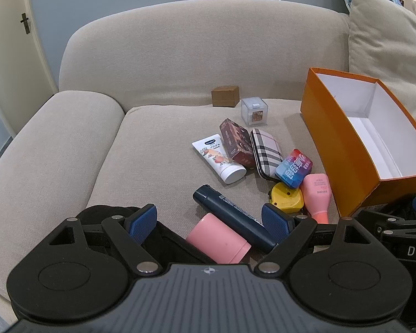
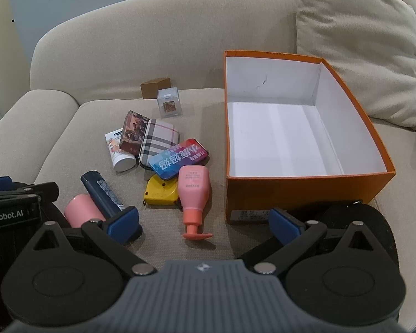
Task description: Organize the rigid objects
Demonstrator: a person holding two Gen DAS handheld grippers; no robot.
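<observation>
Beige sofa seat (image 1: 158,149) fills the left wrist view. Left gripper (image 1: 209,220) at the bottom, fingers spread wide, gripping nothing, hovering over a pink cylinder (image 1: 217,238) and dark blue tube (image 1: 233,216) lying side by side, touching. Small clutter piled at centre right: white tube (image 1: 220,158), plaid case (image 1: 264,152), yellow tape measure (image 1: 287,197). Orange box (image 1: 332,144) at right, open-topped.

Right wrist view: right gripper (image 2: 205,224) also spread wide and empty at the bottom, just past a pink pump bottle (image 2: 194,188) lying flat. Orange box (image 2: 305,188) centre right, white inside, nothing in it. Wooden block (image 2: 155,87) and clear cube (image 2: 169,102) sitting further up, centre left.
</observation>
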